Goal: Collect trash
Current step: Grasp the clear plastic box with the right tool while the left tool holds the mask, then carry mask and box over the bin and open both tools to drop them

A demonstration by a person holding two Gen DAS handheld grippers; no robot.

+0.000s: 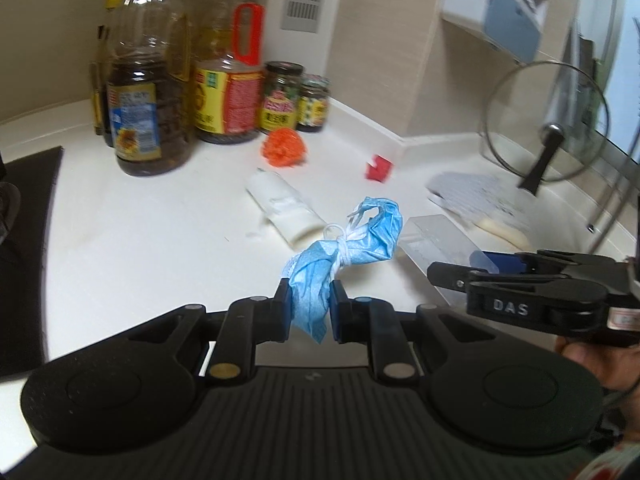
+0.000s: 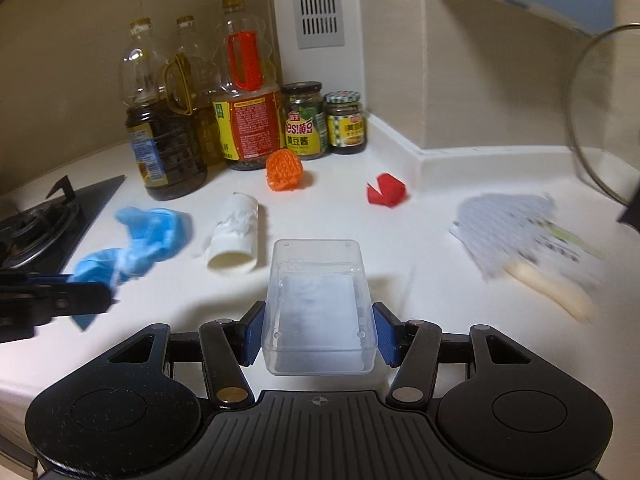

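My left gripper (image 1: pixel 311 312) is shut on a crumpled blue face mask (image 1: pixel 344 248), held above the white counter (image 1: pixel 140 240). In the right wrist view the same mask (image 2: pixel 140 244) hangs at the left. My right gripper (image 2: pixel 319 332) is shut on a clear plastic box (image 2: pixel 318 304), its blue pads pressing both sides. On the counter lie a white paper roll (image 2: pixel 236 236), an orange mesh ball (image 2: pixel 284 170), a red scrap (image 2: pixel 386 194) and a grey printed wrapper (image 2: pixel 516 224).
Oil bottles (image 2: pixel 164 136) and sauce jars (image 2: pixel 304 124) stand at the back corner. A gas hob (image 2: pixel 44 220) sits at the left. A glass pot lid (image 1: pixel 546 124) leans at the right. A pale stick-like thing (image 2: pixel 552 292) lies under the wrapper.
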